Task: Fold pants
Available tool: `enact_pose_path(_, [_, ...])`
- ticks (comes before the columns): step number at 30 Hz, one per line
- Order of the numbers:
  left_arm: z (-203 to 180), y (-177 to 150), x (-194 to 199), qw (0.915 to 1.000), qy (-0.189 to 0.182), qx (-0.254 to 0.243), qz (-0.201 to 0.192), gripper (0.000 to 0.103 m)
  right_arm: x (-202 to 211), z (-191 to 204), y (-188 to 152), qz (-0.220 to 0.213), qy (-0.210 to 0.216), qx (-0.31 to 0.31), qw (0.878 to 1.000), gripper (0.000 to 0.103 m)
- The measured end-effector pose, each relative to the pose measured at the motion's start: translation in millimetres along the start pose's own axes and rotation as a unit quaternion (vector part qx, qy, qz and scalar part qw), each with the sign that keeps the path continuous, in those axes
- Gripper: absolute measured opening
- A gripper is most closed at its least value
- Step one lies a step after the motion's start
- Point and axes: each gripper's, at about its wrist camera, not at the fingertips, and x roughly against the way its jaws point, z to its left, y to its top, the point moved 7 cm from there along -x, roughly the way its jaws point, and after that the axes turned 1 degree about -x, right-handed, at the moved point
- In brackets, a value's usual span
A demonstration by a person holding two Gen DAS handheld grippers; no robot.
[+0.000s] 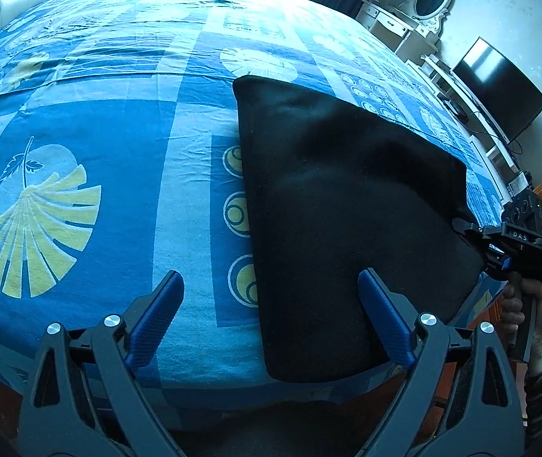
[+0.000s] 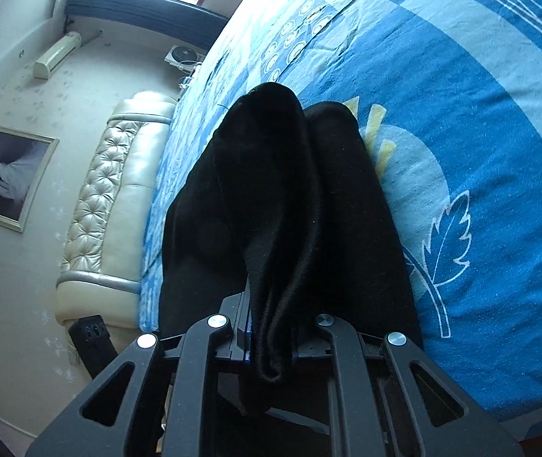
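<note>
The left tongs (image 1: 269, 320) are hovering with jaws spread wide over the near edge of the black pants (image 1: 347, 209), which are lying folded on the blue patterned bed (image 1: 99, 122); the right tongs (image 2: 271, 327) are pinching a bunched fold of the pants' right edge.

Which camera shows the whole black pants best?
The left wrist camera: the black pants lie spread across the bed, edges clear. The right wrist camera shows only bunched cloth pinched in the right tongs.
</note>
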Motion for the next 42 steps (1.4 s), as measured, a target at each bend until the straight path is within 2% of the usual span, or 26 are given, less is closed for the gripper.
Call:
enact_pose_path(10, [1.9, 0.4, -3.1, 1.0000, 0.003, 0.002, 0.001, 0.094, 10.5, -5.9, -1.3, -0.011, 0.018, -0.020, 1.000, 0.015])
enact_pose_path(18, [1.2, 0.4, -2.5, 1.0000, 0.006, -0.002, -0.001, 0.095, 39.4, -26.5, -8.0, -0.035, 0.028, -0.055, 0.997, 0.024])
enact_pose_path(21, [1.8, 0.4, -2.3, 1.0000, 0.007, -0.001, -0.001, 0.095, 53.8, -27.2, -10.5, -0.048, 0.020, -0.052, 0.997, 0.033])
enact_pose_path(22, [2.1, 0.5, -1.9, 1.0000, 0.007, -0.002, -0.001, 0.095, 59.3, -27.1, -11.8, -0.053, 0.018, -0.051, 0.997, 0.043])
enact_pose_path(23, [2.4, 0.6, -1.2, 1.0000, 0.008, -0.002, -0.001, 0.095, 67.2, -27.4, -12.3, -0.064, 0.007, -0.050, 0.997, 0.061])
enact_pose_path(24, [2.4, 0.9, -0.7, 1.0000, 0.009, -0.002, -0.001, 0.095, 71.3, -29.2, -13.0, -0.072, -0.014, -0.048, 0.996, 0.072])
enact_pose_path(25, [3.1, 1.1, 0.3, 0.9999, 0.011, -0.002, -0.002, 0.095, 76.4, -31.5, -13.5, -0.079, -0.043, -0.043, 0.995, 0.079])
enact_pose_path(26, [3.2, 1.1, 1.1, 0.9999, 0.010, -0.002, -0.002, 0.095, 80.8, -32.8, -15.0, -0.078, -0.065, -0.033, 0.994, 0.079])
enact_pose_path(35, [5.8, -0.1, 14.9, 1.0000, 0.002, 0.001, -0.005, 0.095, 100.6, -25.3, -24.0, -0.102, -0.102, 0.000, 0.990, 0.079])
enact_pose_path(38, [9.3, -2.4, 22.1, 0.9998, -0.011, 0.011, -0.008, 0.095, 98.4, -18.4, -25.6, -0.106, -0.098, -0.004, 0.990, 0.081])
enact_pose_path(42, [14.1, -8.6, 30.0, 0.9980, -0.047, 0.041, -0.006, 0.095, 91.2, -10.8, -28.8, -0.101, -0.074, -0.010, 0.992, 0.082])
